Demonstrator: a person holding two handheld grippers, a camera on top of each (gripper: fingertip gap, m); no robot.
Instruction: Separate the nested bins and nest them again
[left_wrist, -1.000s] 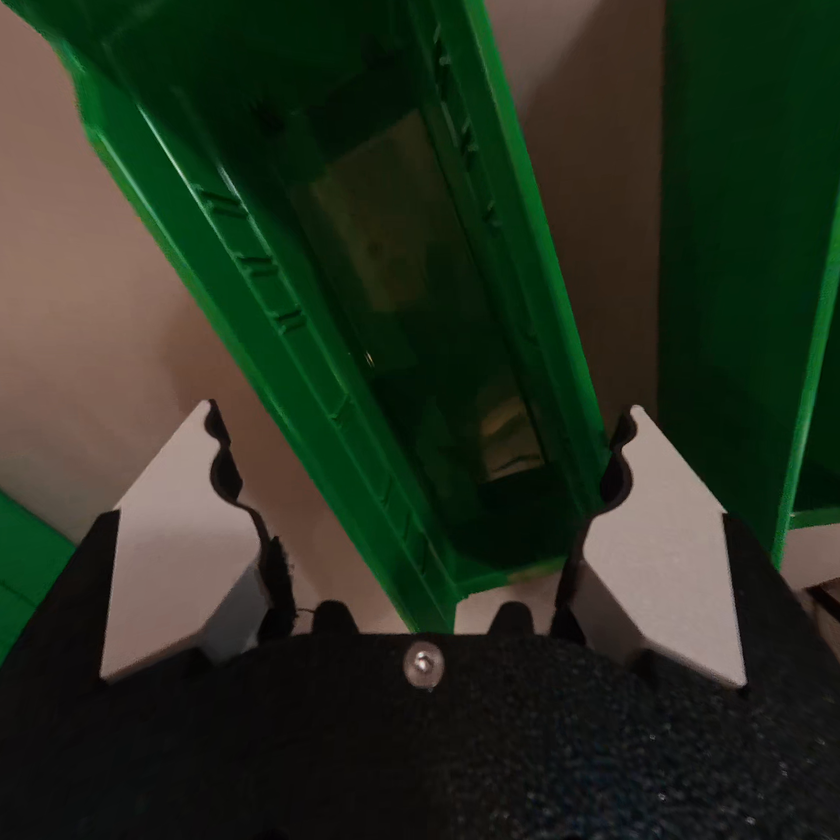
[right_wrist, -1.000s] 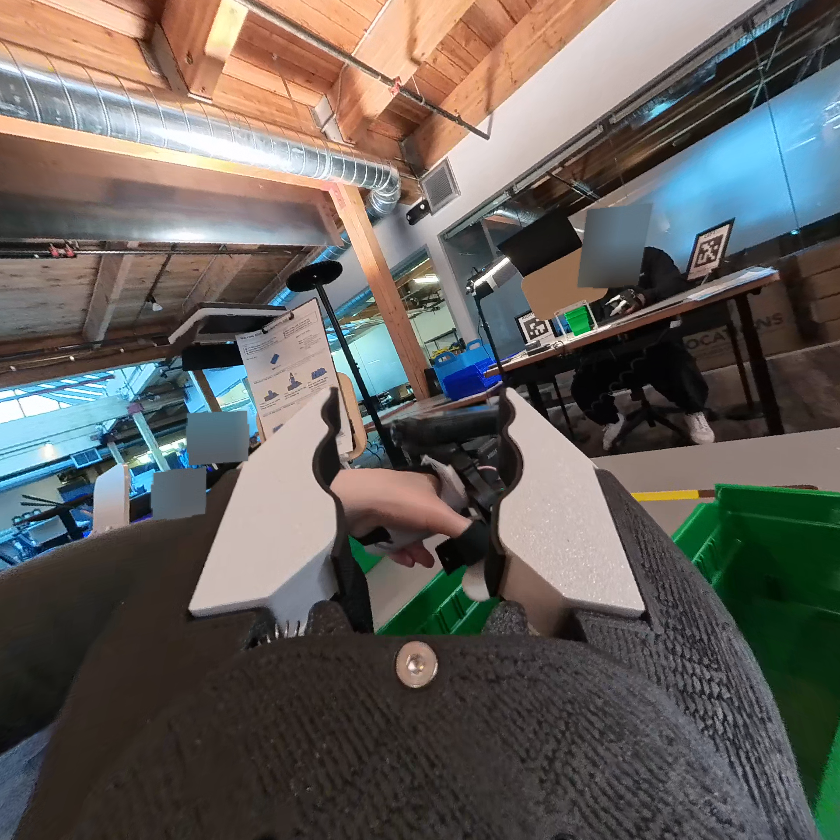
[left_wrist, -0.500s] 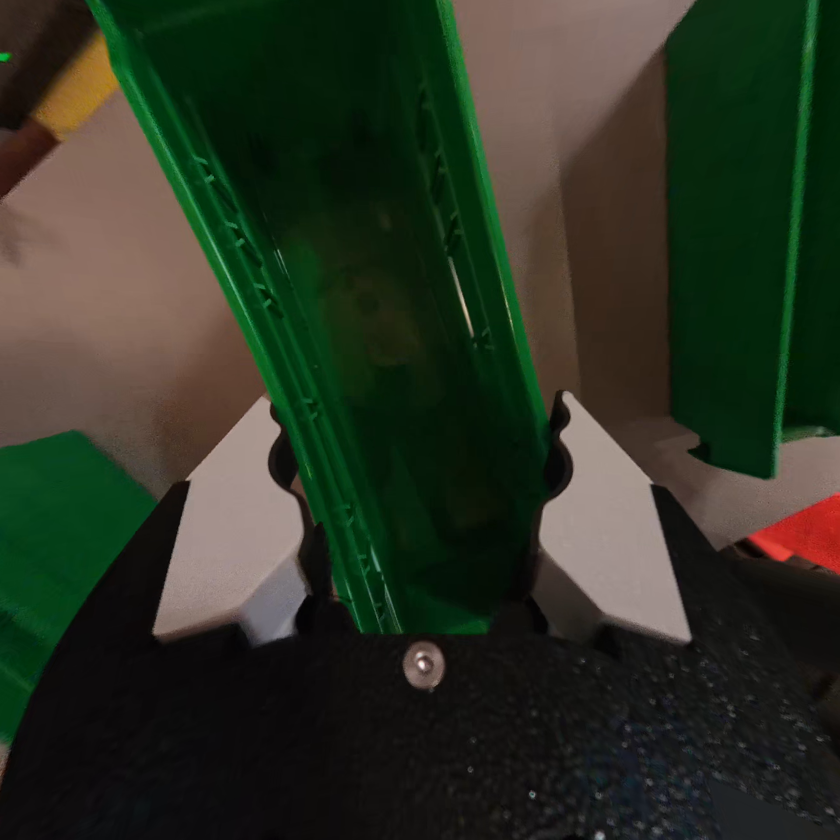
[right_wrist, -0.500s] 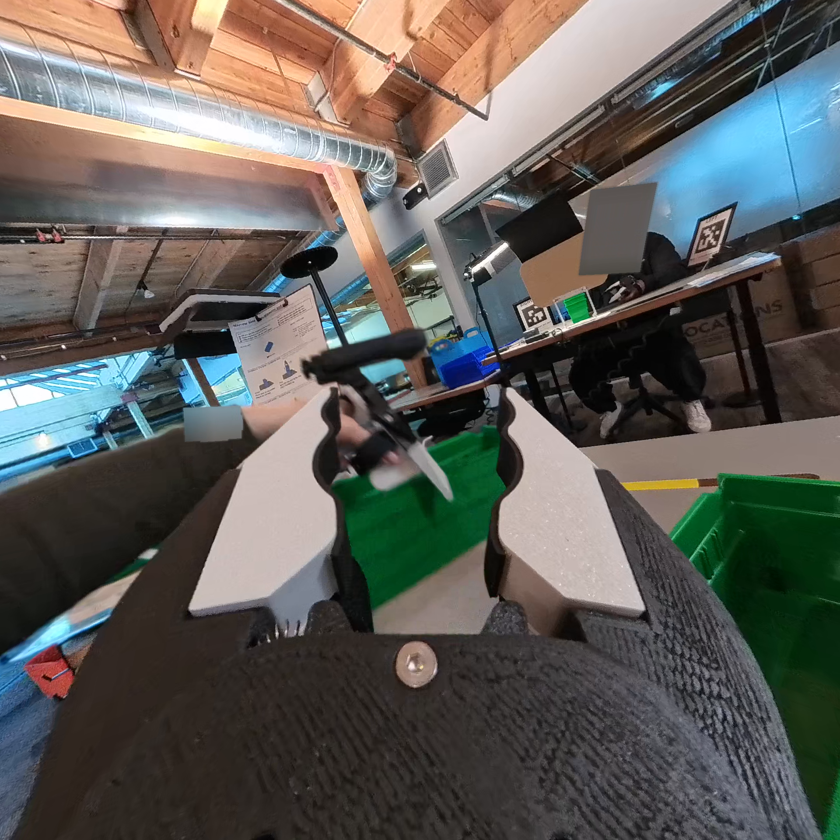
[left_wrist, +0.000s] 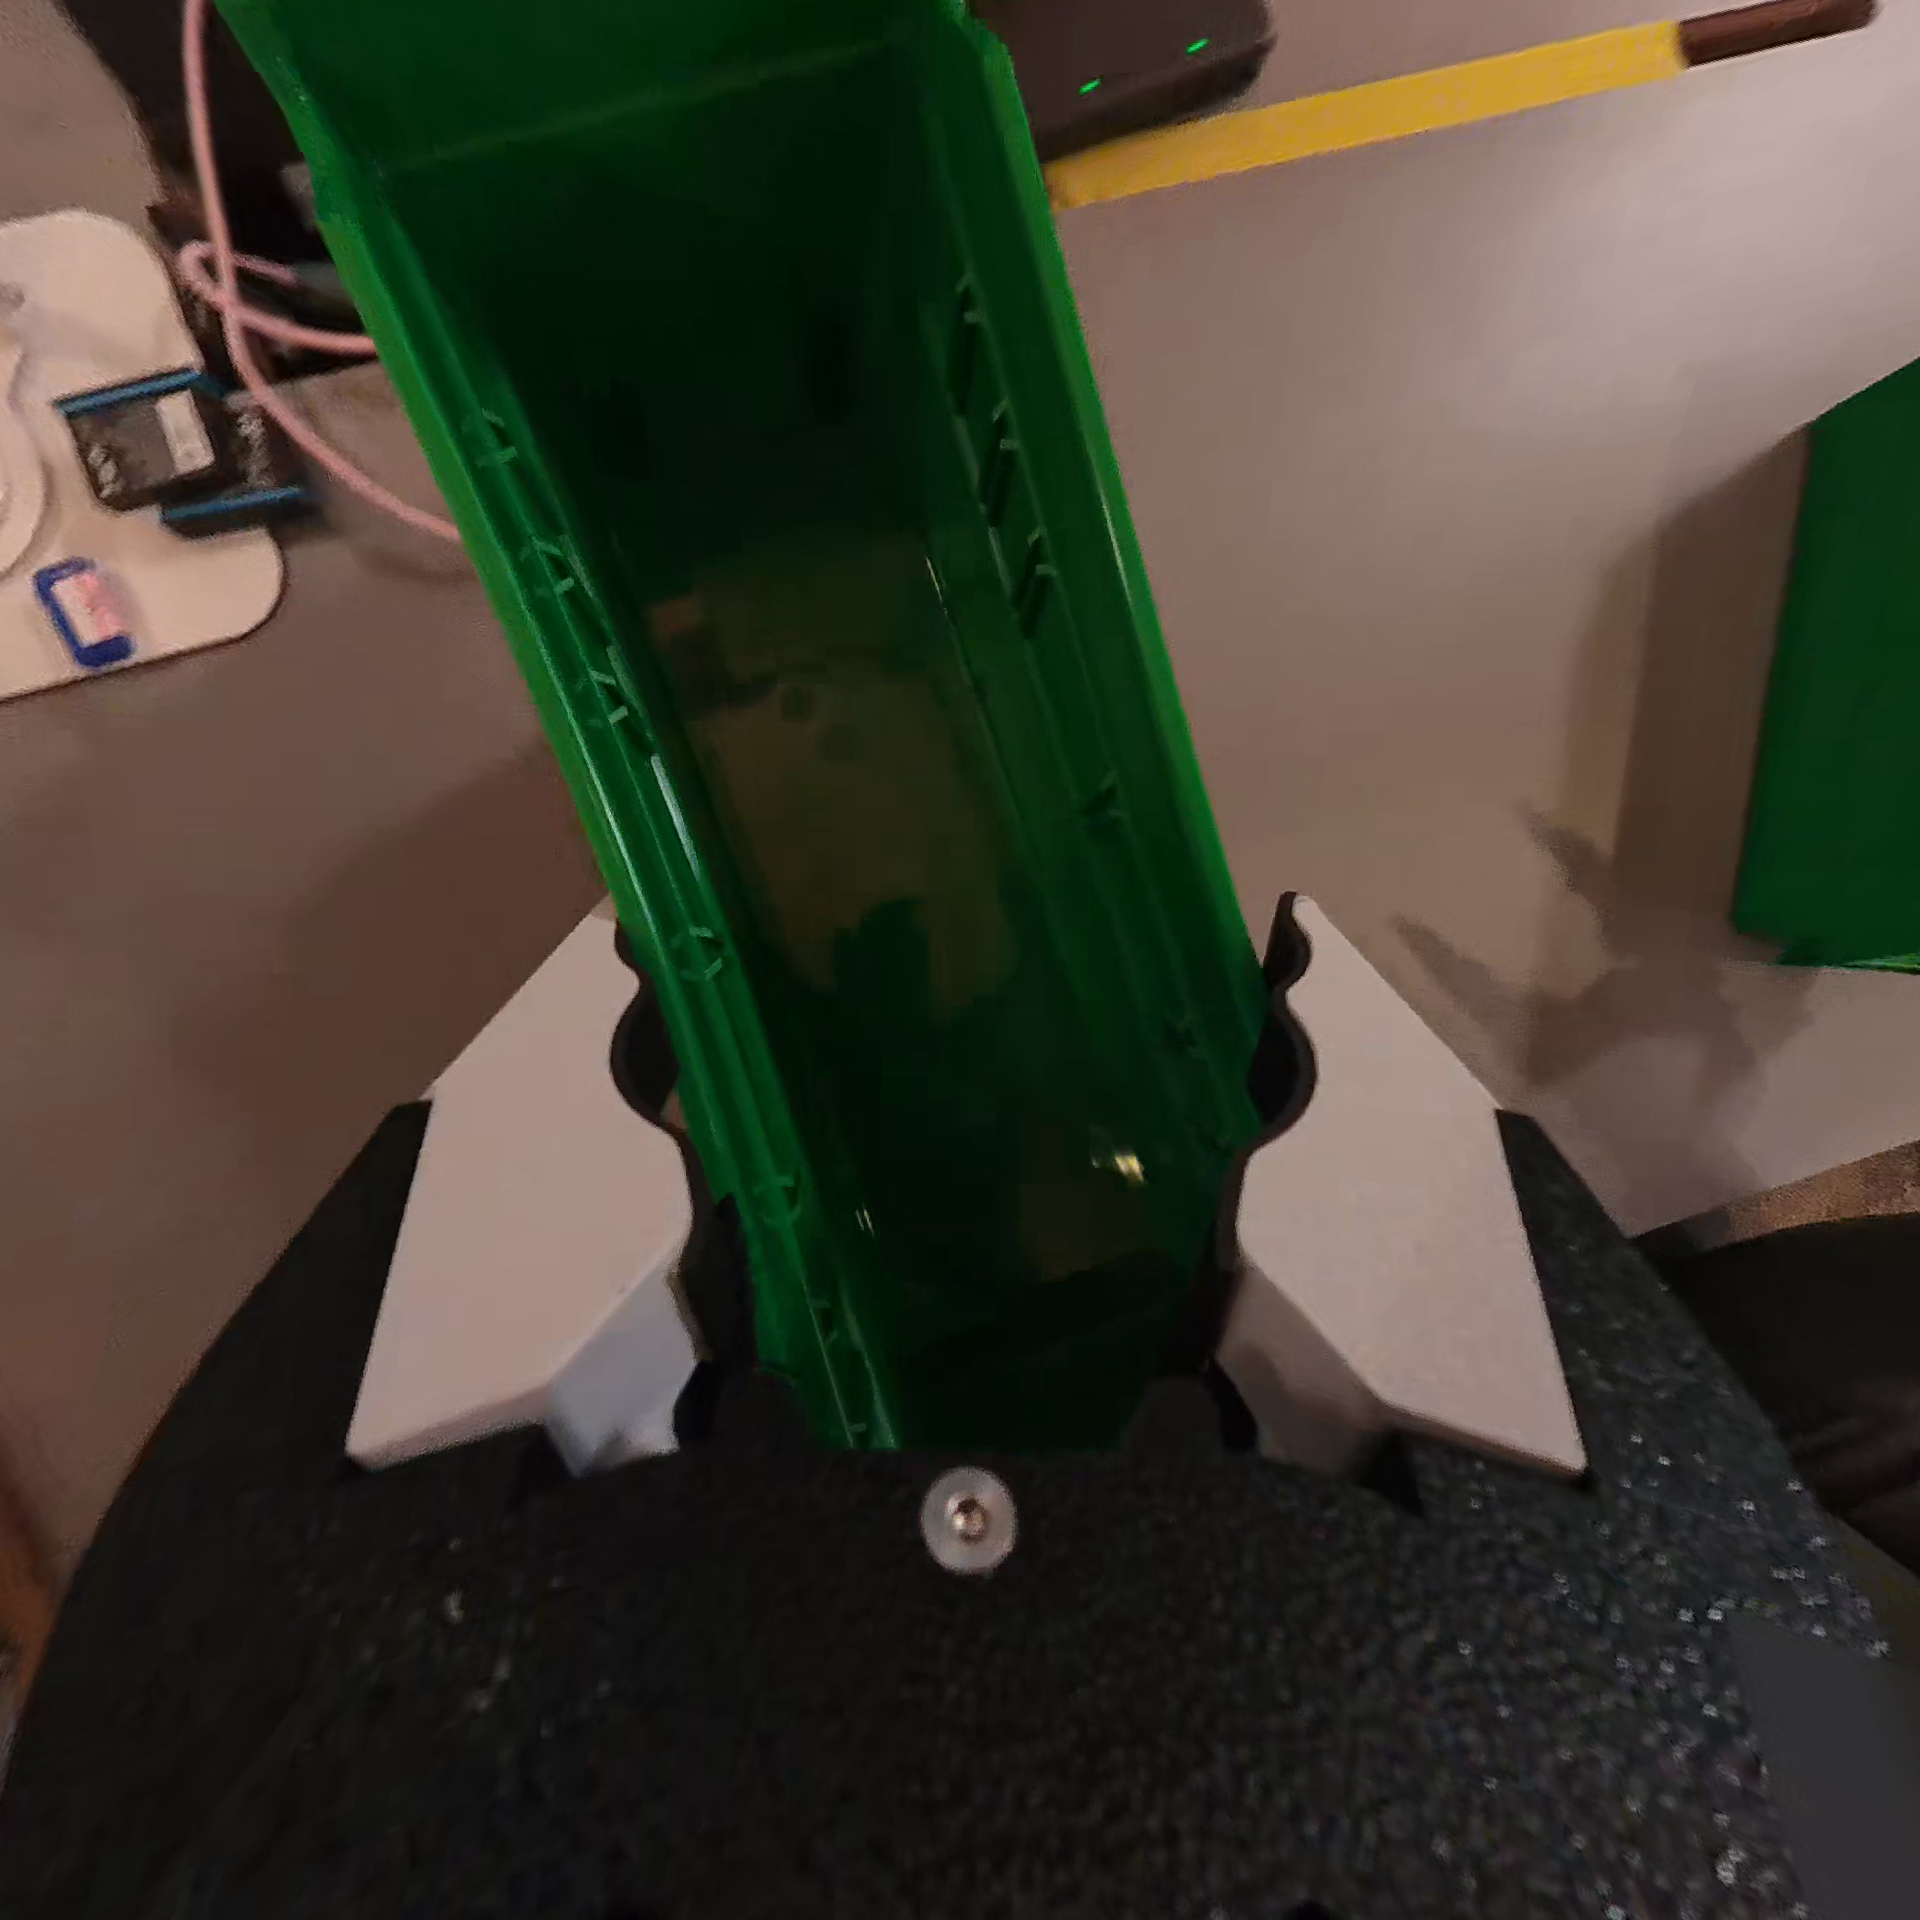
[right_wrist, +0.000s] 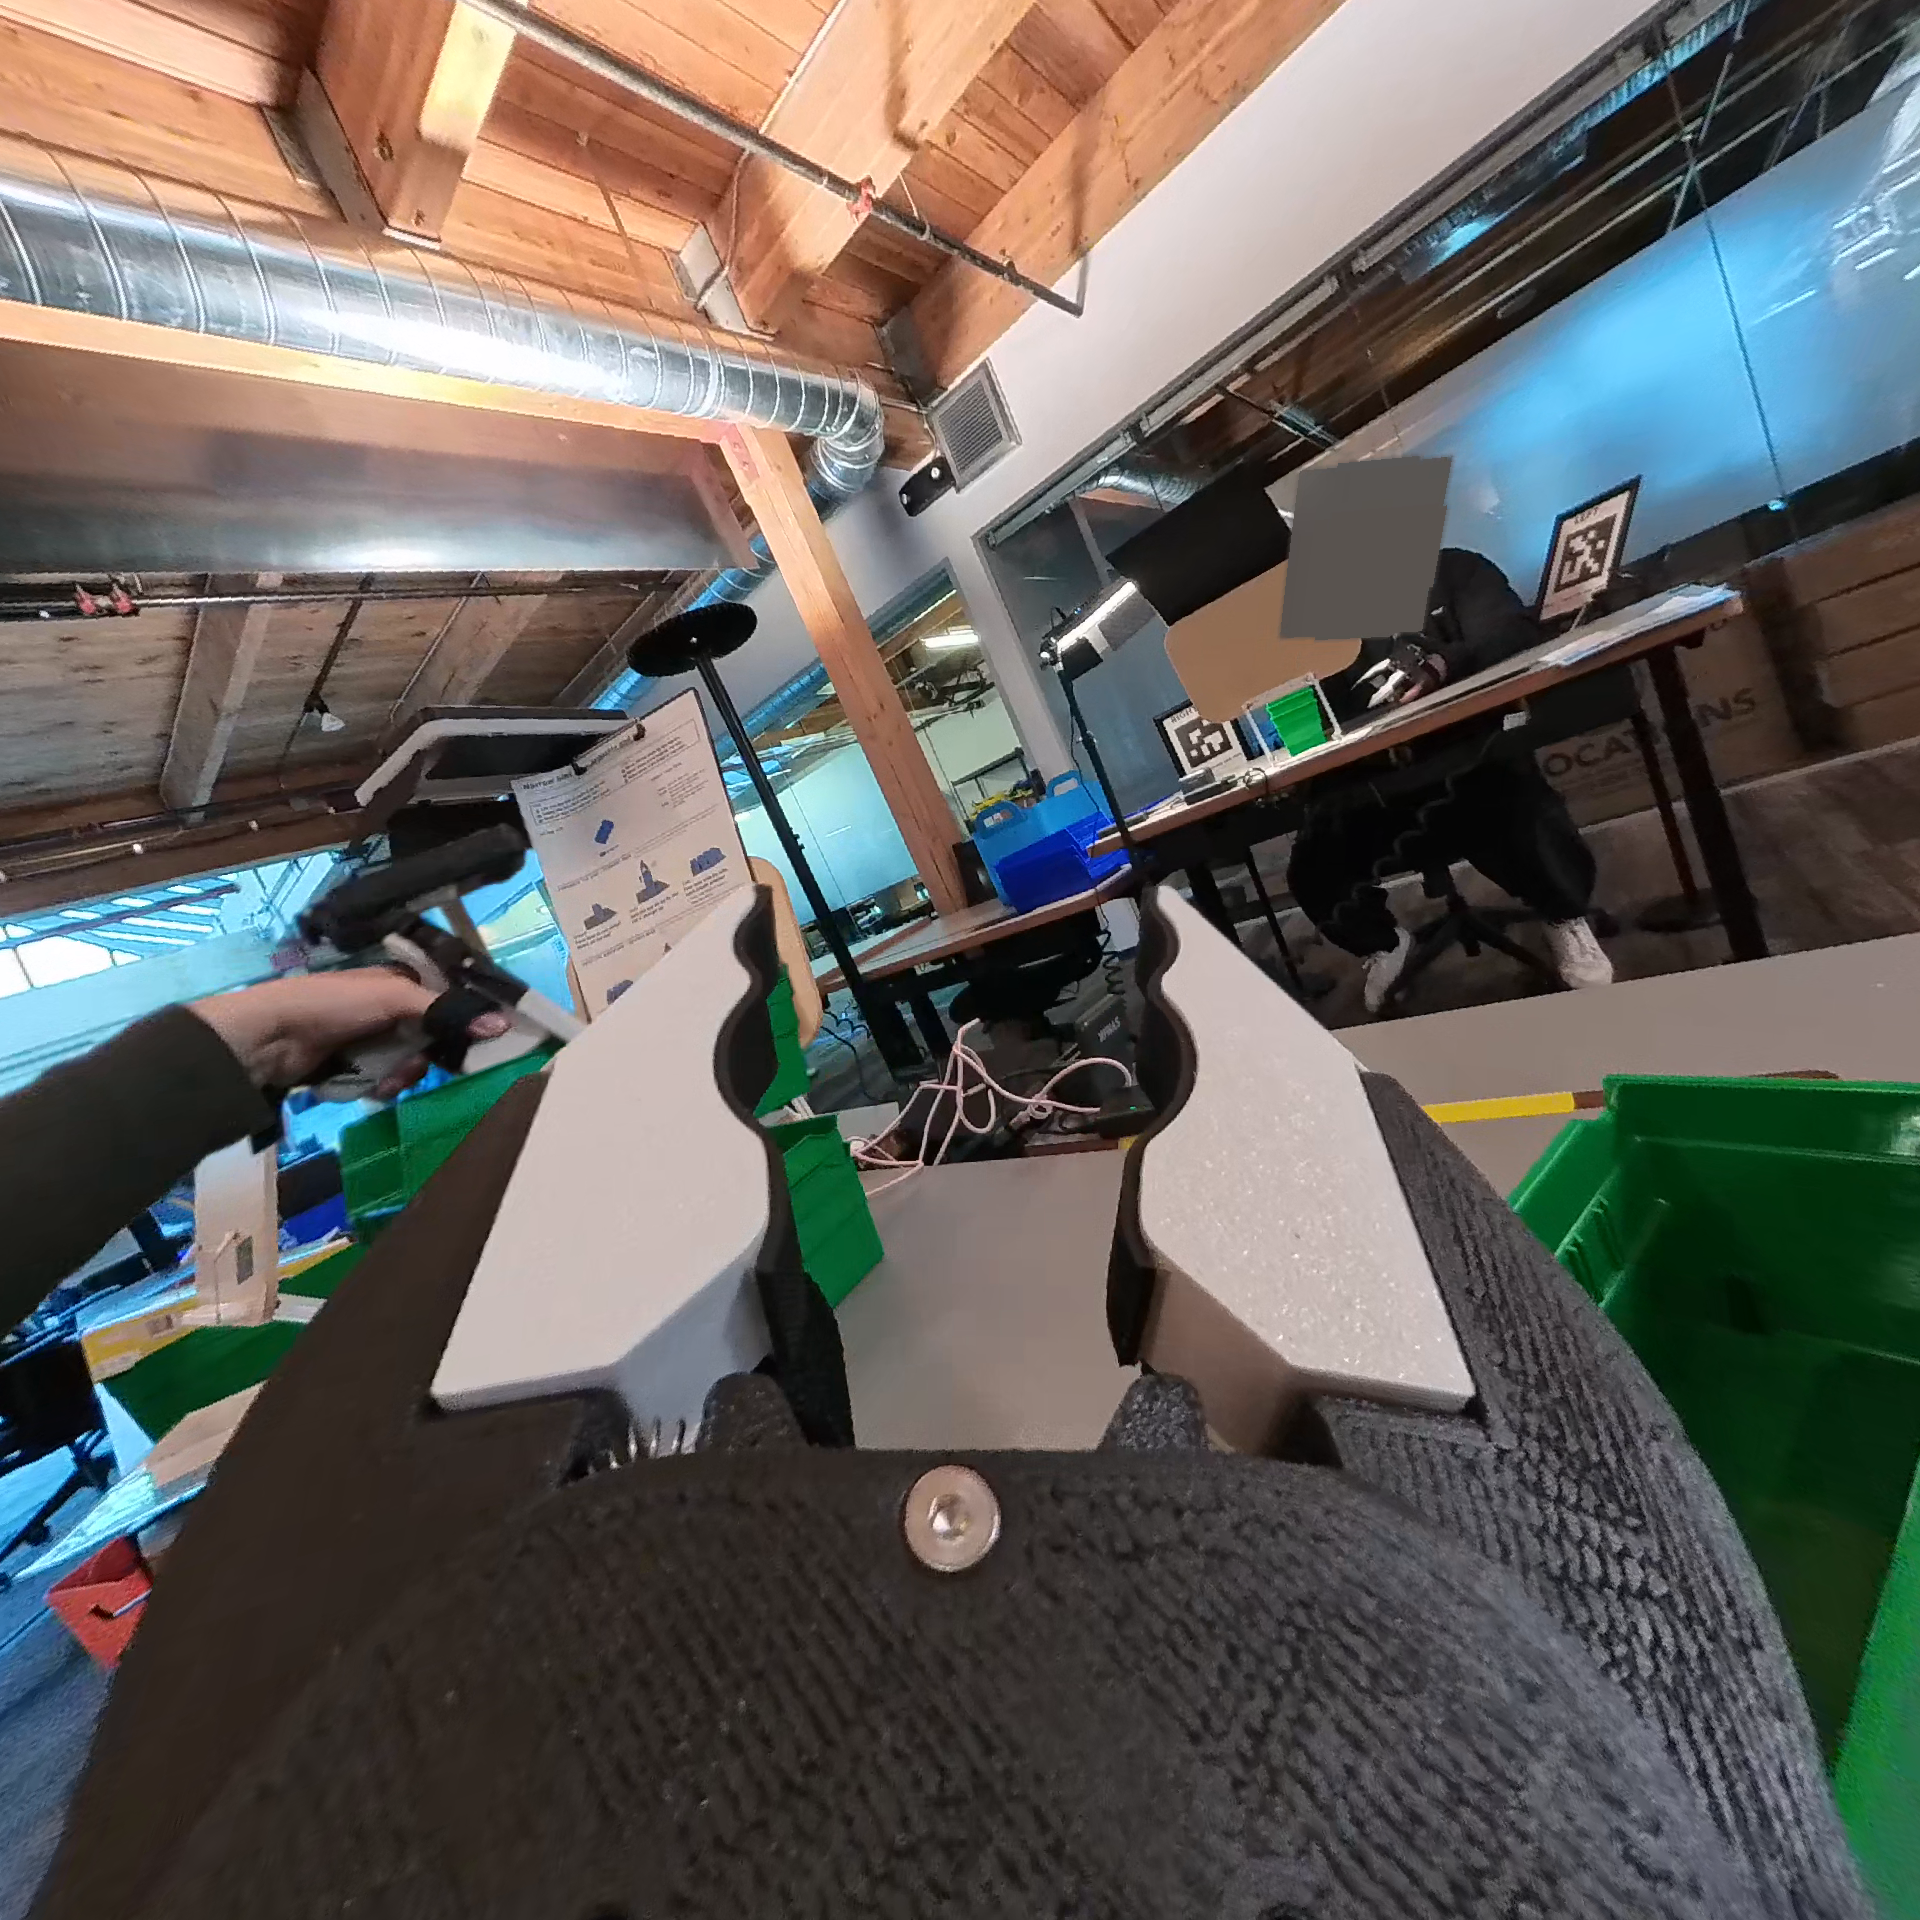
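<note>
My left gripper (left_wrist: 956, 914) is shut on a long narrow green bin (left_wrist: 790, 520), one finger on each side wall near its close end. The bin points away from me above the grey table (left_wrist: 1403, 520). A second green bin (left_wrist: 1849, 675) stands at the right edge. In the right wrist view my right gripper (right_wrist: 956, 904) is open and empty over the table. A wider green bin (right_wrist: 1714, 1299) sits just to its right. The left gripper (right_wrist: 436, 997) shows far left in a hand, with the green bin (right_wrist: 821, 1195) partly hidden behind my left finger.
A white pad with small blue-edged items (left_wrist: 125, 499) and a pink cable (left_wrist: 312, 416) lie at the table's far left. Yellow tape (left_wrist: 1351, 125) marks the far edge. Other green bins (right_wrist: 374, 1143) stand at the left. A person (right_wrist: 1455, 748) sits at a distant desk.
My left gripper closed on the narrow green bin and carried it leftward; the pad, cable and tape came into view. In the right view the left hand moved left. My right gripper stayed open.
</note>
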